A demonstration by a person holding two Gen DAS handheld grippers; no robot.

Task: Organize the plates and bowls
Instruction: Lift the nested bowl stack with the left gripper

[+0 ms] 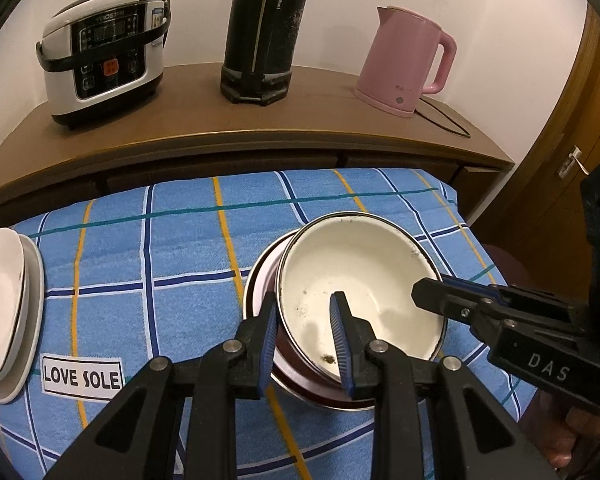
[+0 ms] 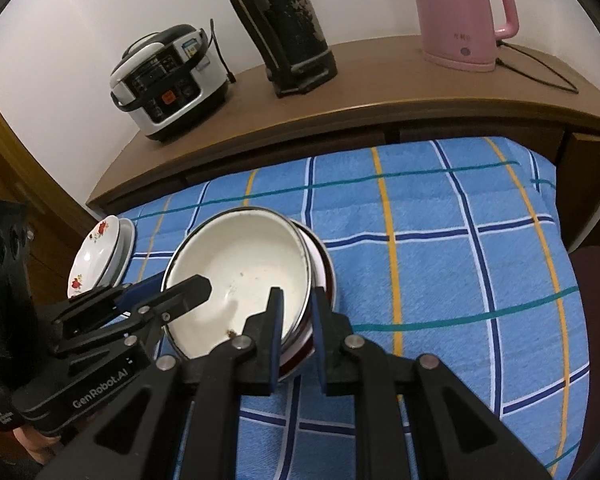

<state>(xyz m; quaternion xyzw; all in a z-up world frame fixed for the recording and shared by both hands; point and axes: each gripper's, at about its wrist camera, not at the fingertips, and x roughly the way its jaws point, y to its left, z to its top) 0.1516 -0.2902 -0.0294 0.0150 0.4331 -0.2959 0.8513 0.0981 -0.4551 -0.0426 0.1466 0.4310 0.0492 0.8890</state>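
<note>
A white enamel bowl sits tilted on a stack of bowls on the blue checked cloth. My left gripper straddles its near-left rim, one finger inside and one outside, jaws apart. My right gripper straddles the bowl's right rim the same way, and shows in the left wrist view. Floral white plates are stacked at the cloth's left edge, also in the right wrist view.
A wooden counter behind the cloth holds a rice cooker, a black thermos and a pink kettle with its cord. A wooden door is at the right.
</note>
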